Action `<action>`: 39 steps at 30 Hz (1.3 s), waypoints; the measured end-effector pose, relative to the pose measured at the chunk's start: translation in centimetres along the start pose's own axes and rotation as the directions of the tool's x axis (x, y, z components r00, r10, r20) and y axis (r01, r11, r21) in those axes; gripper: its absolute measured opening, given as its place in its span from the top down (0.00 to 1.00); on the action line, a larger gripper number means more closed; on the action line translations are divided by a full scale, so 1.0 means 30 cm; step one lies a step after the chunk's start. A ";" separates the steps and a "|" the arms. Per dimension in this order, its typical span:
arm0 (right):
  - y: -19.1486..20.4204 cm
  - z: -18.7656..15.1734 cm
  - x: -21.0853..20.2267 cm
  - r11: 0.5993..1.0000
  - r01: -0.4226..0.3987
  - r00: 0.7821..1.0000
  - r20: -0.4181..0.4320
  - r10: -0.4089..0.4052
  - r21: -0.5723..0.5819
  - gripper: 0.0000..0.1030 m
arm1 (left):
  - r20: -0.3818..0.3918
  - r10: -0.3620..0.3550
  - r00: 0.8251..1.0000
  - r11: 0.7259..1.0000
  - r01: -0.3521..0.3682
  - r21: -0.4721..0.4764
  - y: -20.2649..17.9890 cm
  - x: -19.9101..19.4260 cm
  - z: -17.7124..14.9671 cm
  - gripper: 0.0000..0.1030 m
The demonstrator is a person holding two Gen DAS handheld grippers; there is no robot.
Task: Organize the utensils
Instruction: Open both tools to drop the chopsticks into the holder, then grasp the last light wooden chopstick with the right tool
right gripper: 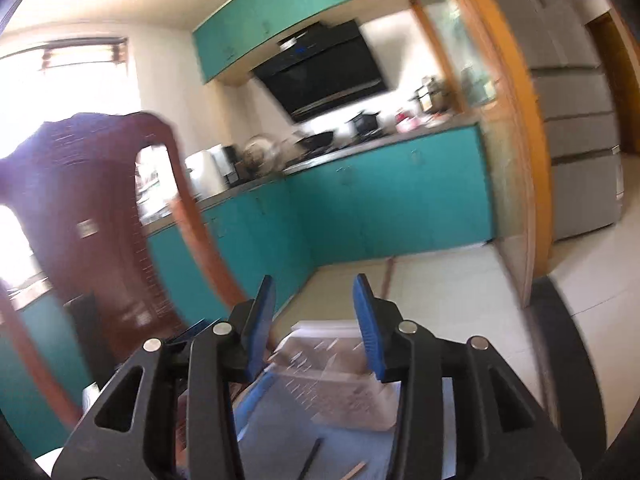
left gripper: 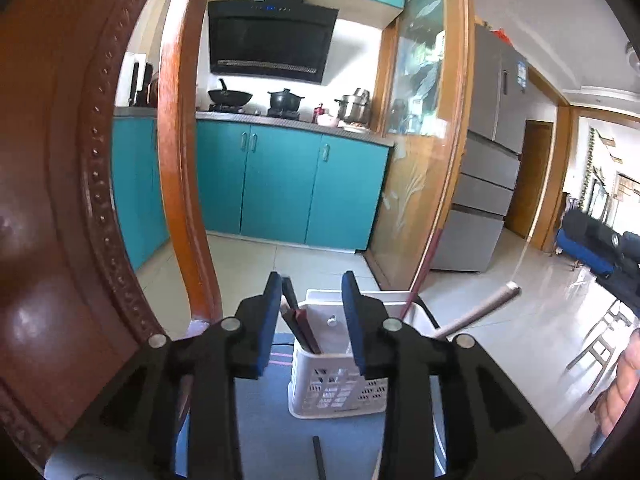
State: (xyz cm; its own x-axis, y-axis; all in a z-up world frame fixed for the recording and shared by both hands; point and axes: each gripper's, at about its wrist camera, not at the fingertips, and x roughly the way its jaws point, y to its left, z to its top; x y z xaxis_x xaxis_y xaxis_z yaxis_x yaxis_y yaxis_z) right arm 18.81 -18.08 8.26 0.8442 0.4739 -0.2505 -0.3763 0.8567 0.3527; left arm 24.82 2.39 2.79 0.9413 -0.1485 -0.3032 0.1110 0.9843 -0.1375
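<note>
A white slotted utensil basket [left gripper: 336,384] stands on a blue mat [left gripper: 264,420] just ahead of my left gripper [left gripper: 312,284]. The gripper is open, with nothing between its blue pads. Dark chopsticks [left gripper: 300,328] stand in the basket's left side. A thin reddish stick [left gripper: 418,280] and a beige wooden handle [left gripper: 480,312] stick out on its right. One dark chopstick [left gripper: 320,456] lies on the mat below the gripper. The right wrist view is blurred. There my right gripper [right gripper: 314,284] is open and empty over the basket [right gripper: 340,376], with a dark chopstick [right gripper: 310,460] and a light stick [right gripper: 354,470] on the mat.
A carved wooden chair back [left gripper: 60,200] fills the left side close by, and shows as a chair [right gripper: 100,200] in the right wrist view. Beyond are teal kitchen cabinets [left gripper: 280,184], a glass sliding door [left gripper: 424,140] and a grey fridge [left gripper: 488,152]. A person's hand [left gripper: 624,380] is at the right edge.
</note>
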 end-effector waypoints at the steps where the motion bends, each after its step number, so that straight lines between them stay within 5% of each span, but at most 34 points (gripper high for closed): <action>1: 0.008 -0.011 -0.004 1.000 -0.028 0.999 -0.028 0.027 -0.005 0.61 | 0.012 0.004 1.000 1.000 -0.004 0.009 0.000 -0.020 -0.007 0.66; 4: 0.038 -0.088 0.003 0.996 -0.066 0.991 -0.123 0.058 -0.058 0.60 | 0.042 0.032 0.999 0.999 -0.034 0.042 -0.001 -0.075 -0.039 0.59; 7: 0.054 -0.245 0.096 0.990 -0.013 0.958 -0.285 -0.028 -0.138 0.60 | 0.031 0.055 0.998 0.996 -0.057 0.063 0.004 -0.107 -0.089 0.58; 10: 0.025 -0.454 0.281 0.968 0.133 0.831 -0.508 -0.226 -0.212 0.60 | -0.024 0.084 0.996 0.995 -0.082 0.063 0.017 -0.101 -0.140 0.57; 12: -0.007 -0.562 0.369 0.959 0.183 0.749 -0.601 -0.280 -0.218 0.60 | -0.067 0.112 0.991 0.992 -0.108 0.060 0.031 -0.088 -0.167 0.56; 14: -0.037 -0.622 0.420 0.967 0.206 0.697 -0.670 -0.254 -0.153 0.60 | -0.111 0.128 0.986 0.991 -0.123 0.049 0.048 -0.074 -0.186 0.56; 17: -0.067 -0.665 0.462 0.962 0.260 0.661 -0.712 -0.238 -0.079 0.60 | -0.155 0.108 0.982 0.994 -0.107 0.013 0.075 -0.065 -0.202 0.56; 24: -0.018 -0.683 0.520 0.938 0.296 0.656 -0.677 -0.335 -0.178 0.60 | -0.175 0.128 0.976 0.991 -0.122 0.046 0.071 -0.069 -0.225 0.51; 27: 0.002 -0.694 0.522 0.929 0.293 0.656 -0.660 -0.366 -0.225 0.79 | -0.183 0.135 0.974 0.990 -0.125 0.063 0.062 -0.065 -0.229 0.51; 31: -0.022 -0.688 0.516 0.938 0.295 0.657 -0.675 -0.337 -0.181 0.89 | -0.197 0.133 0.971 0.990 -0.119 0.081 0.048 -0.053 -0.233 0.51; 39: -0.117 -0.661 0.492 0.931 0.344 0.658 -0.677 -0.330 -0.119 0.91 | -0.213 0.127 0.969 0.988 -0.104 0.116 0.015 -0.043 -0.251 0.48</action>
State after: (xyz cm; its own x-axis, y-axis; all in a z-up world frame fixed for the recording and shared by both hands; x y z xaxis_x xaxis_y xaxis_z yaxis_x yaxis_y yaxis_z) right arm 25.03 -10.05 -14.56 0.4208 0.1668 -0.8917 -0.1051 0.9853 0.1348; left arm 21.26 2.29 -3.98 0.8580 -0.0388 -0.5121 0.0484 0.9988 0.0054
